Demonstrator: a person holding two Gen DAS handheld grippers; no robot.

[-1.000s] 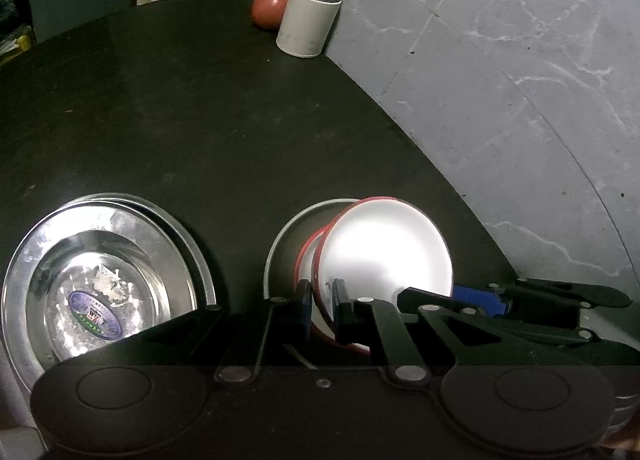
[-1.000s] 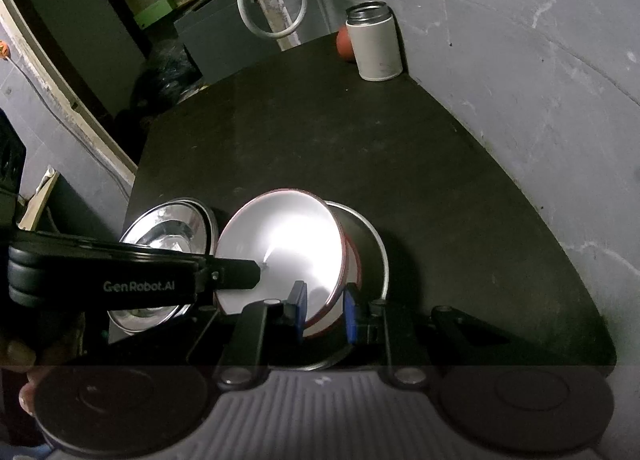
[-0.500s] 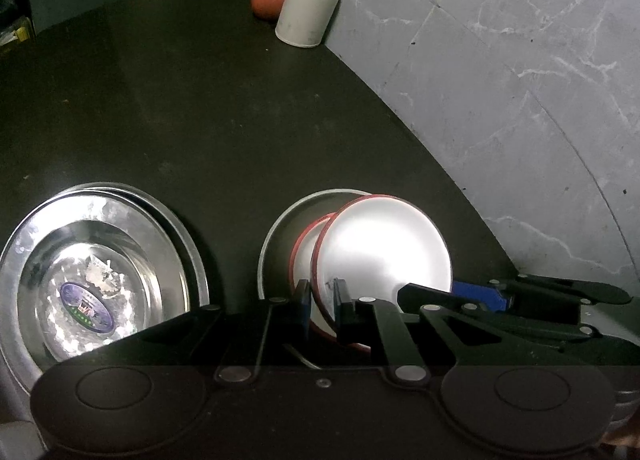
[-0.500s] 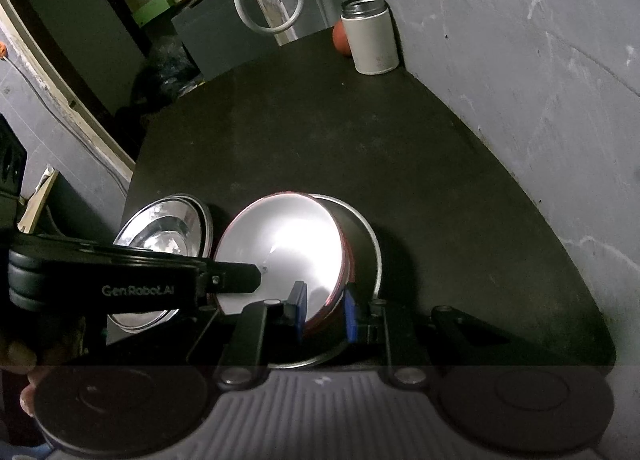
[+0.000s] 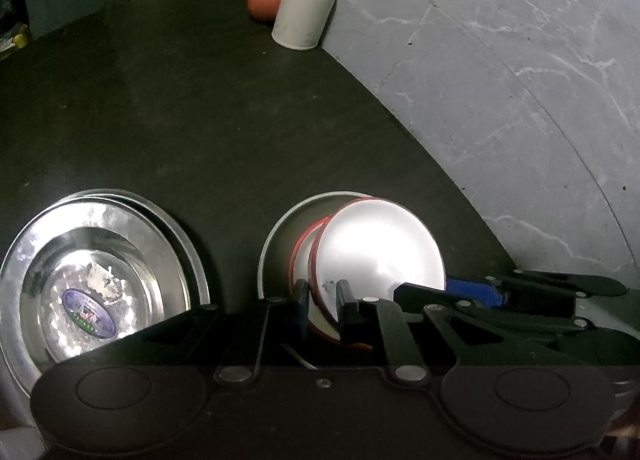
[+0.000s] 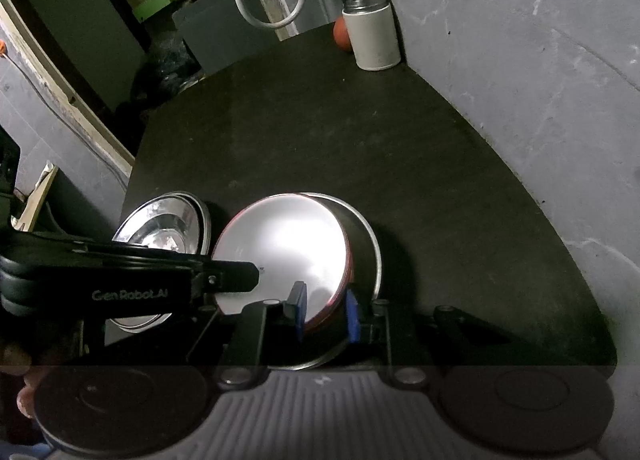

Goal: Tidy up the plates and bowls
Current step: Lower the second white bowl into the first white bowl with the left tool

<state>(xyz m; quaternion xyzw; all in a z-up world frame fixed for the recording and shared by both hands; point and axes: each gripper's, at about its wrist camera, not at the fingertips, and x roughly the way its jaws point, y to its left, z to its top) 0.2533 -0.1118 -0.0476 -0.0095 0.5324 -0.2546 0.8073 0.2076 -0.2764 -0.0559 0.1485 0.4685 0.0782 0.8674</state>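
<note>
Your left gripper (image 5: 322,300) was clamped on the tilted red-rimmed bowl (image 5: 376,244). Your right gripper (image 6: 323,316) pinched the same bowl's rim over the dark pot (image 6: 366,256).

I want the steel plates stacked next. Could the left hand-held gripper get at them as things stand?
Probably not yet. The left hand-held gripper is shut on the rim of the white plate. The steel plates lie uncovered to its left, so the way looks free once it lets go.
</note>
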